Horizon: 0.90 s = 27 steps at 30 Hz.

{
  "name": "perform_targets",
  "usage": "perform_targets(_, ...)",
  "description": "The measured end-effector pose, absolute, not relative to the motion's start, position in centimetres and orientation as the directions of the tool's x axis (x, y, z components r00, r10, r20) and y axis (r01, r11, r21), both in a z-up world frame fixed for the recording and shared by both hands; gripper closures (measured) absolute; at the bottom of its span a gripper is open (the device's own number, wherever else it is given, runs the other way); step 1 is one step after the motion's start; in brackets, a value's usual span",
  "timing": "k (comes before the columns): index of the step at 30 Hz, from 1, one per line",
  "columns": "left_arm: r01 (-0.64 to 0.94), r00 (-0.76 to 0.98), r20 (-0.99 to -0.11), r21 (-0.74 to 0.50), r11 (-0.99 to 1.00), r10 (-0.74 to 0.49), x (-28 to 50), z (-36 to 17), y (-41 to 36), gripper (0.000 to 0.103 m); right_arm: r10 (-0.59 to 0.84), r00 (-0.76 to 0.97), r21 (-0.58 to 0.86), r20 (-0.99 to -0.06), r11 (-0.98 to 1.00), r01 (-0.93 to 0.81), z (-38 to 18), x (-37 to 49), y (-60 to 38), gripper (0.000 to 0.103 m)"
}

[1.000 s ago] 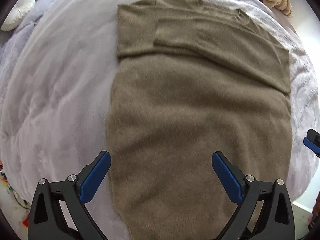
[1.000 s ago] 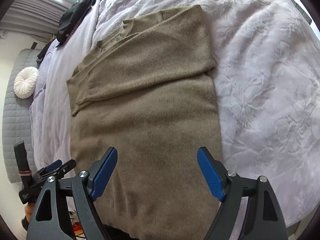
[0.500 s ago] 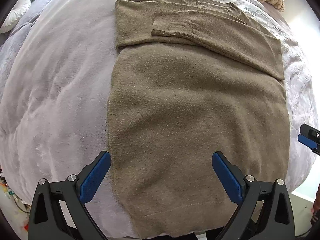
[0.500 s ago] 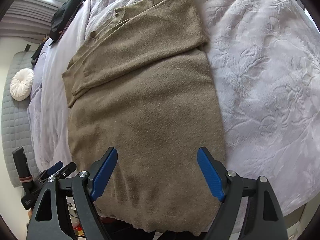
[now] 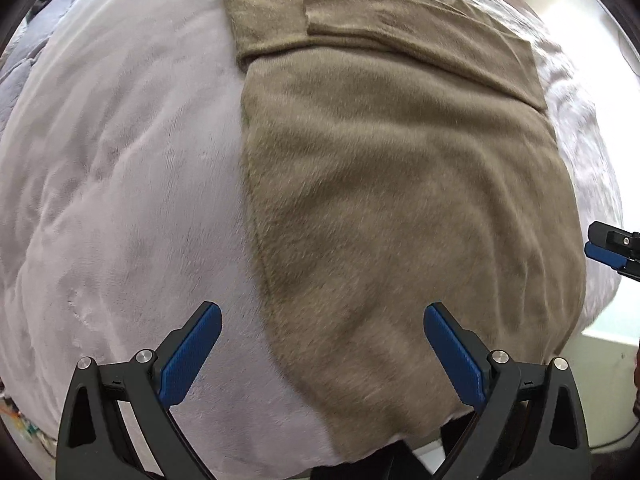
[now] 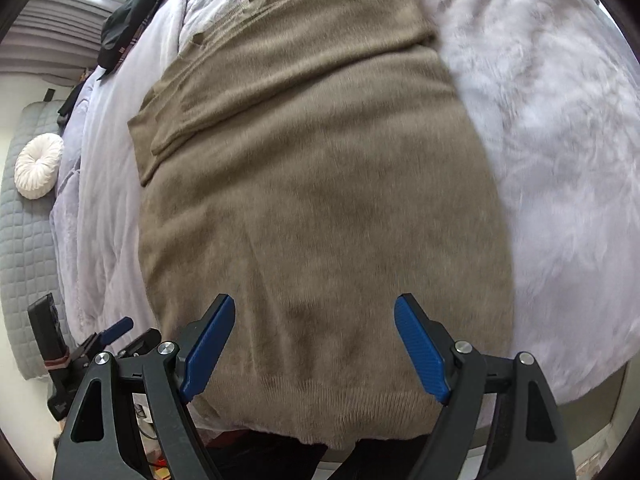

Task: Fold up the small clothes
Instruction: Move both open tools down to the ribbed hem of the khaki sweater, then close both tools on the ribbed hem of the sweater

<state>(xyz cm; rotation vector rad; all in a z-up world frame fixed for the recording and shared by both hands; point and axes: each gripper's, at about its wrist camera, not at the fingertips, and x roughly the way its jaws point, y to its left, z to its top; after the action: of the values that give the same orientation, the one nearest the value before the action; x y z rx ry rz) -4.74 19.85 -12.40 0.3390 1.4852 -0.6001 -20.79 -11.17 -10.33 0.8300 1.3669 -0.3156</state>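
Left wrist view: we are holding the left gripper (image 5: pixel 322 354) and right gripper (image 6: pixel 314 346) wide apart and empty over the near hem of the brown sweater (image 5: pixel 400 208), judging that pinching both hem corners evenly is wisest, on a pale fleecy bedspread (image 5: pixel 120 184) near a round white cushion (image 6: pixel 39 166).

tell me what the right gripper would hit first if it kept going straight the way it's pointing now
Probably the brown sweater. The right gripper is open and empty, aimed steeply down over the lower part of the sweater near its hem, which lies flat on the bed. Depth is hard to judge.
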Motion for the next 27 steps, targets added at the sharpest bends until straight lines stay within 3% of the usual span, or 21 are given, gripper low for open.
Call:
perform_targets(14,0.461,-0.181,-0.95,-0.311,0.831,-0.255,-10.9,-15.2,21.6,0.002,0.303,0.187,0.346,-0.935,0.647,0.68,-12.3,-29.2,-15.2,0.019)
perform_targets(23,0.368,-0.159,-0.939,-0.343,0.864,-0.305,-12.1,-16.5,22.1,0.002,0.522,0.339,0.59,-0.782,0.446,0.673,-16.9,-33.8,-16.5,0.018)
perform_targets(24,0.347,-0.156,-0.936,-0.352,0.869,-0.316,-11.9,-16.5,22.7,0.005,0.524,0.347,0.596,-0.778,0.437,0.674,-17.2,-33.8,-16.4,0.018)
perform_targets(27,0.329,-0.134,-0.942,-0.335,0.883,-0.308,-11.6,-16.4,23.7,0.044,0.533,0.38,0.623,-0.756,0.406,0.668,-17.5,-34.0,-16.3,0.017)
